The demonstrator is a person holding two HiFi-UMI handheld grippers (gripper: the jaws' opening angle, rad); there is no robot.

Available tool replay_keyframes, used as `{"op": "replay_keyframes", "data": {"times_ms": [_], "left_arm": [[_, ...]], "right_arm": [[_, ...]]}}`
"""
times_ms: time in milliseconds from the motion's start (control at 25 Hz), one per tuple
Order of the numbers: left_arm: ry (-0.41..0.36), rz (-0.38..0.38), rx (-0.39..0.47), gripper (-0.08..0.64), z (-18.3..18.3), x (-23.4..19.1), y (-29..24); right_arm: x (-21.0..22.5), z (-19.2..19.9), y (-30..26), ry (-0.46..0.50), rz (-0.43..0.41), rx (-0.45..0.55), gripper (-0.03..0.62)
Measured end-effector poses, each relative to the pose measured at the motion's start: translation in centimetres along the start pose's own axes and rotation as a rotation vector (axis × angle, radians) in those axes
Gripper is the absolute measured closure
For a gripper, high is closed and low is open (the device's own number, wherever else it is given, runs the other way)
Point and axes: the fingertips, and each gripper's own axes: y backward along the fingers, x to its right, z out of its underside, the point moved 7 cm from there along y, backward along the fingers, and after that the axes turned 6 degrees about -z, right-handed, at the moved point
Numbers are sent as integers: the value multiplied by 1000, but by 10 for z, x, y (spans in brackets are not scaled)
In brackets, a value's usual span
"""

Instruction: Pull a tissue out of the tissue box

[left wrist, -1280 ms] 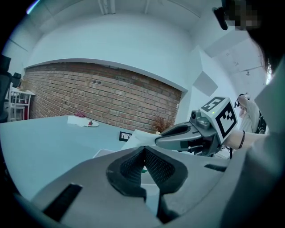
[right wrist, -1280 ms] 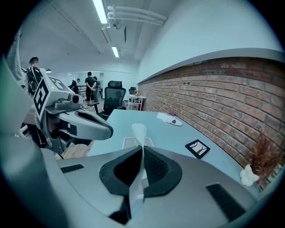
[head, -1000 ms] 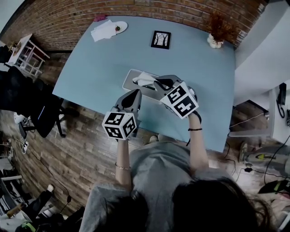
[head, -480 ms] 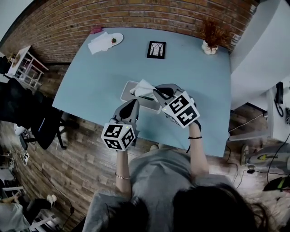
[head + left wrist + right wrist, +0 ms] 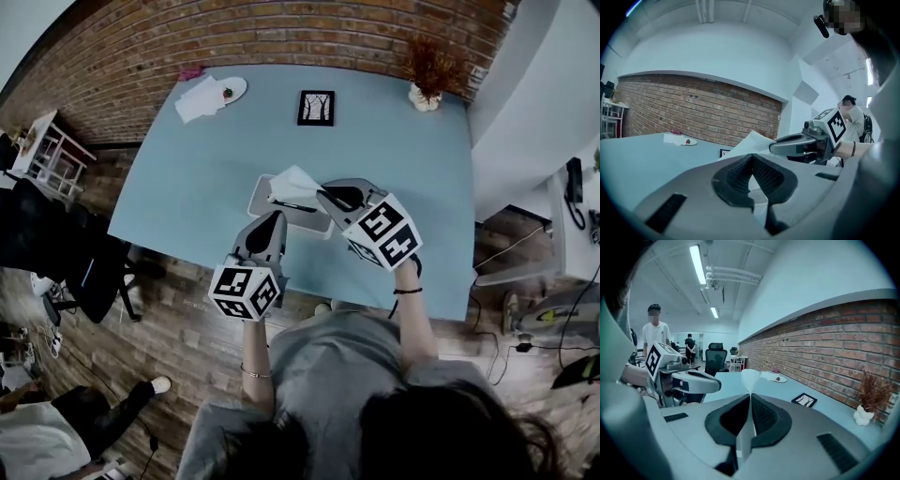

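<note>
The pale tissue box (image 5: pixel 268 203) lies on the blue table (image 5: pixel 187 159), near its front edge. A white tissue (image 5: pixel 293 180) rises out of the box's top. My right gripper (image 5: pixel 325 195) is shut on the tissue's right side, just above the box. In the right gripper view the tissue (image 5: pixel 750 377) fans up from between the pressed pads of that gripper (image 5: pixel 750 397). My left gripper (image 5: pixel 273 219) is shut with nothing in it, its tip at the box's near edge. In the left gripper view, my left gripper (image 5: pixel 752 157) points at the lifted tissue (image 5: pixel 752 143).
At the table's back stand a small framed picture (image 5: pixel 316 107), a plate (image 5: pixel 228 91) beside white napkins (image 5: pixel 197 100), and a dried plant in a white pot (image 5: pixel 427 84). A brick wall runs behind. A dark office chair (image 5: pixel 84 248) stands on the floor at left.
My right gripper has risen a little with the tissue, so more of the tissue stands out of the box. My left gripper has stayed at the box's near edge.
</note>
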Motion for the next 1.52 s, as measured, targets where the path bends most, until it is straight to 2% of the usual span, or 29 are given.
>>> {"op": "replay_keyframes", "data": {"times_ms": [120,560,1520], "left_arm": [[-1,9,25,557,-2,-1,7],[-14,28,73,557,-3,-6,28],[-30,23,73,557,-2,-16,29]], "right_arm": [[-12,2,2,-24,-28,45,589],[-28,-13,9,-2,-4,131,589],[-36,-15,6,7,-60,190,591]]}}
